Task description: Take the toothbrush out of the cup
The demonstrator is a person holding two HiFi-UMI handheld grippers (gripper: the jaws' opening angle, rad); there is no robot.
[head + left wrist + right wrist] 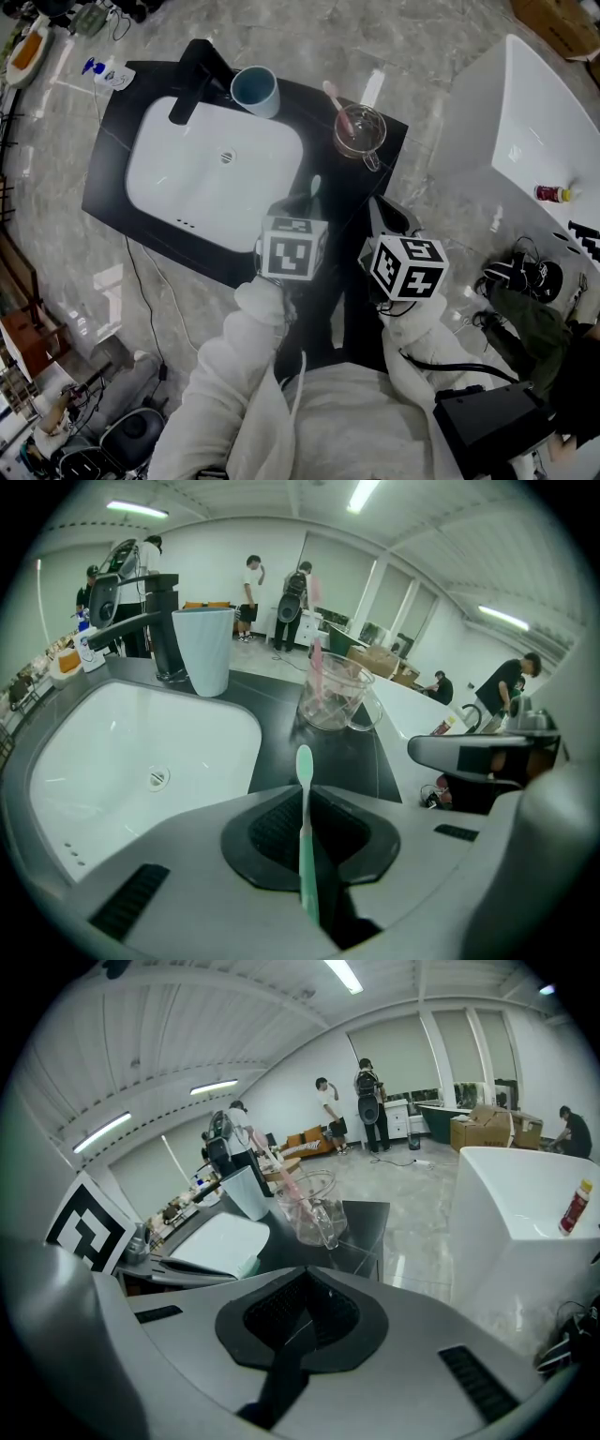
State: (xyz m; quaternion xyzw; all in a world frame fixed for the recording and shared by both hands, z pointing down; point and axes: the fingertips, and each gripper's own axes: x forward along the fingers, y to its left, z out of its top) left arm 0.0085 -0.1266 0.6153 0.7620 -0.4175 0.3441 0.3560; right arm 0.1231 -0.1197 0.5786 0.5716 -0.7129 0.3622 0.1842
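My left gripper (308, 795) is clenched on the green toothbrush (306, 855) at its handle, above the dark surface (323, 752) and outside the glass cup (337, 700), where a pink toothbrush (316, 672) leans. Light, stiff, probably slick plastic, so mid-handle suits. My right gripper (302, 1274) is closed and empty.

Glossy grey marble floor (394, 37), white tub (525, 112) (at the right), white walls (202, 555), strip lights (137, 510) overhead
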